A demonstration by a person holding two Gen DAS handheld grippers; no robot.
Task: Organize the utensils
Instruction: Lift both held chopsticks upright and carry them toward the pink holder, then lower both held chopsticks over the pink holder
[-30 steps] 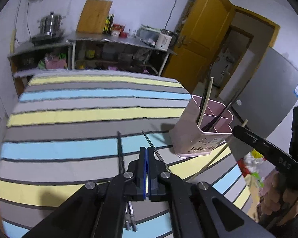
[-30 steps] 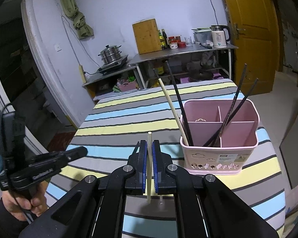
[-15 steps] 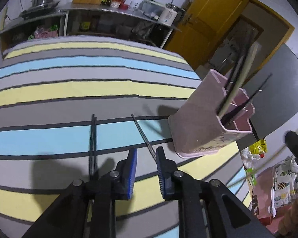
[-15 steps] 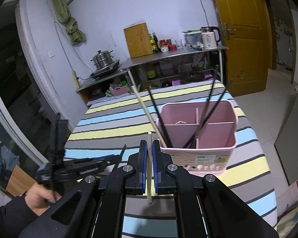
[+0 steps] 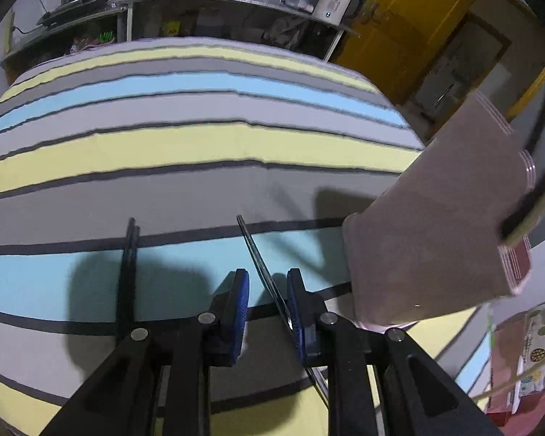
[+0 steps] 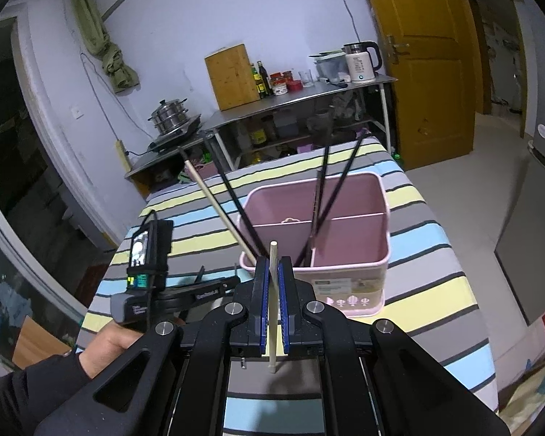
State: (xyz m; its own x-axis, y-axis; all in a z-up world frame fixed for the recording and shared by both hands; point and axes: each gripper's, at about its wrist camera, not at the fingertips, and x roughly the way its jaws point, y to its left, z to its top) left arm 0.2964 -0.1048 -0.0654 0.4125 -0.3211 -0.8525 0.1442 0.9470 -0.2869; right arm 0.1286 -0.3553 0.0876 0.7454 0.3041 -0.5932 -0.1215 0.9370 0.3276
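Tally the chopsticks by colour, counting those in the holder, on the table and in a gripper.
Light wooden chopsticks: 2 (one in the pink plastic holder, one in the right hand-held gripper)
Dark chopsticks: 6 (three in the holder, three lying on the striped tablecloth)
Total: 8

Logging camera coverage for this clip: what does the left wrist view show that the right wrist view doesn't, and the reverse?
Left wrist only: the left hand-held gripper open astride a metal chopstick lying on the striped tablecloth, and a dark chopstick pair beside it.

Right wrist only: the right hand-held gripper shut on a pale wooden chopstick, and the holder's divided interior.

Both: the pink utensil holder, tablecloth, steel shelf.
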